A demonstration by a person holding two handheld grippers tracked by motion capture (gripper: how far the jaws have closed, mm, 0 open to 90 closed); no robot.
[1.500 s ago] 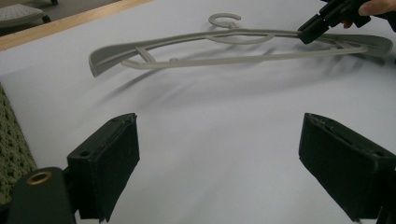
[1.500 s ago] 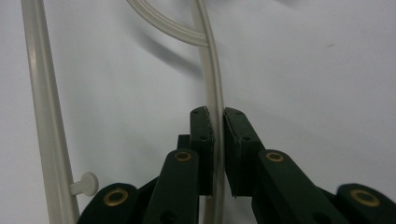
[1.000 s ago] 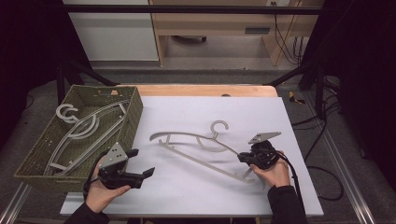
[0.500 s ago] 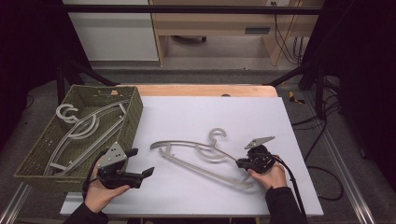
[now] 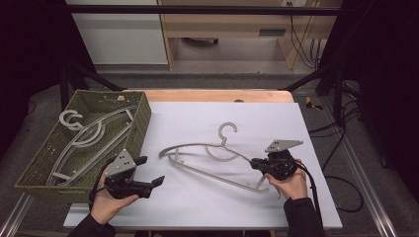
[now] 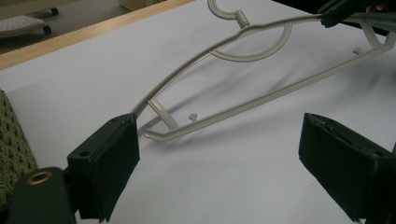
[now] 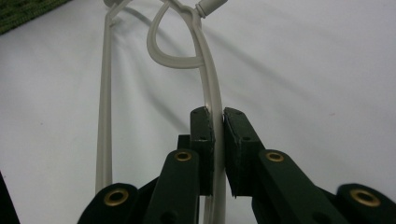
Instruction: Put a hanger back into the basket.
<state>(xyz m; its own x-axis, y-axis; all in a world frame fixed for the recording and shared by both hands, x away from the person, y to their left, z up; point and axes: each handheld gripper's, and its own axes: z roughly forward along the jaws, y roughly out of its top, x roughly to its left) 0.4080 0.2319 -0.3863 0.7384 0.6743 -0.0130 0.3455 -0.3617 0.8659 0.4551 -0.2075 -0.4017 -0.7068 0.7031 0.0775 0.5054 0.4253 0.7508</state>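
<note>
Hanger [image 5: 212, 160]: pale grey plastic, curved arm pinched by right tool [image 5: 255, 164] (left tool [image 5: 151, 172] spread).

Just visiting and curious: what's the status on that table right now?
Right tongs shut on grey hanger, one arm. Left tongs open, near its other end. Wicker basket holds more hangers. Nothing in the way.

High view looks forward and down over the desk [image 5: 197, 118]; both gripper views sit close, sharing the hanger [image 5: 212, 163].
</note>
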